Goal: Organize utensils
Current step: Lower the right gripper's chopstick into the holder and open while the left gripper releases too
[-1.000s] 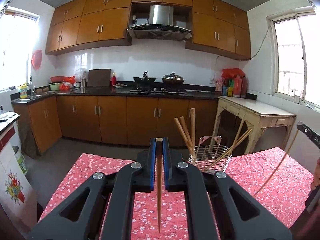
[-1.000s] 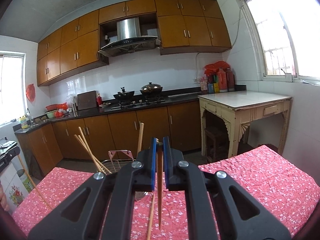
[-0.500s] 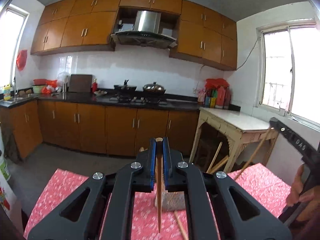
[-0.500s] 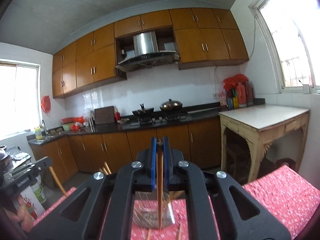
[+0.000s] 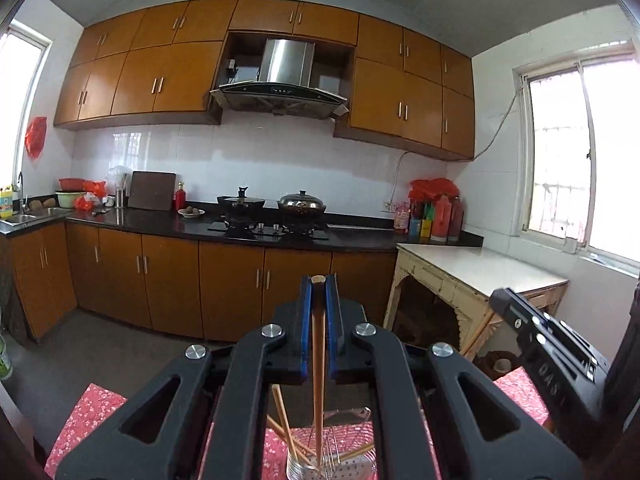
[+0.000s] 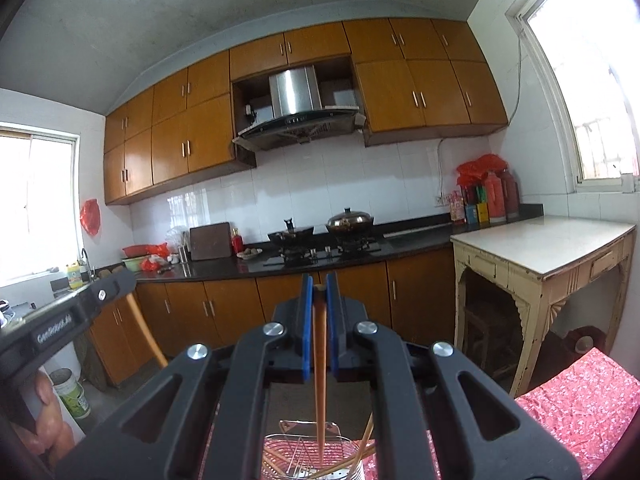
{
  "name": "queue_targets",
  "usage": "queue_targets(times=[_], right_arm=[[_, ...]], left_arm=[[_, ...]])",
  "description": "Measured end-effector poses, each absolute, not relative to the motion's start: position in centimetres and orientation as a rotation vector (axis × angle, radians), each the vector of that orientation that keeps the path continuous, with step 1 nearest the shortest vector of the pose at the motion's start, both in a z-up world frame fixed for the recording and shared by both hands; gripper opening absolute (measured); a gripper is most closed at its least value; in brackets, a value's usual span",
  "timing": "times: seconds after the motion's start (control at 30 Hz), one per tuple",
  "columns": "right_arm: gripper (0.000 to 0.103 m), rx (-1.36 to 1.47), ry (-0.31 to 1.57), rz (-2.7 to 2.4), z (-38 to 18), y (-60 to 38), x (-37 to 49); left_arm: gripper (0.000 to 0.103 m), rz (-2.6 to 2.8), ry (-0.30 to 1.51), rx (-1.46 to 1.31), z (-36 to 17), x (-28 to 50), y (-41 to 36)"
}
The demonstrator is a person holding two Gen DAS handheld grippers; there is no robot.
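My left gripper [image 5: 318,280] is shut on a wooden chopstick [image 5: 318,380] that hangs down into a metal wire utensil basket [image 5: 352,466] on the red floral tablecloth [image 5: 86,416]. My right gripper [image 6: 319,278] is shut on another wooden chopstick [image 6: 320,380], whose lower end is inside the same basket [image 6: 296,456]. Several chopsticks [image 5: 284,420] lean in the basket. The right gripper's body shows at the right of the left wrist view [image 5: 548,364]. The left gripper's body shows at the left of the right wrist view [image 6: 68,320].
Behind the table are brown kitchen cabinets [image 5: 168,276], a black counter with a stove and pots [image 5: 272,208], and a cream side table [image 5: 476,276] at the right. A tin can [image 6: 74,398] stands on the floor at the left.
Both grippers have risen and tilted up over the basket. The chopsticks' lower ends now sit inside the basket. The two grippers have come closer together.
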State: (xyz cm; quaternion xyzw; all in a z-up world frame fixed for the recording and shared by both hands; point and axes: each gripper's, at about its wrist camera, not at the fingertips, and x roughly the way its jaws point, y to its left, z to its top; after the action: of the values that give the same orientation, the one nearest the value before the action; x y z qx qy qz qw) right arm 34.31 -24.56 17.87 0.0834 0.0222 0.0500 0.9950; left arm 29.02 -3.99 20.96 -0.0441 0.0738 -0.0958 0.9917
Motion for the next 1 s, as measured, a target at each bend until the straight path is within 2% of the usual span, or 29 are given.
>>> queue_targets(times=[0.43,0.9,0.97,1.0], right_arm=[[0.008,0.170,0.186,0.125,12.5,-23.9,39.4],[0.008,0.198,0.294,0.137,9.1,-23.9,41.7],[0.010,0.193,0.294,0.123,9.0,-24.1,41.6],[0.014,0.188,0.287,0.114,9.0,-24.2,41.5]], left_arm=[[0.006,-0.174,0.284,-0.074,14.4,33.3,-4.9],[0.006,-0.166,0.344,-0.050,12.8,34.6,-5.2],[0.007,-0.159,0.345,-0.049,12.6,34.6,-5.0],[0.007,-0.156,0.344,-0.049,12.7,34.6,-4.9]])
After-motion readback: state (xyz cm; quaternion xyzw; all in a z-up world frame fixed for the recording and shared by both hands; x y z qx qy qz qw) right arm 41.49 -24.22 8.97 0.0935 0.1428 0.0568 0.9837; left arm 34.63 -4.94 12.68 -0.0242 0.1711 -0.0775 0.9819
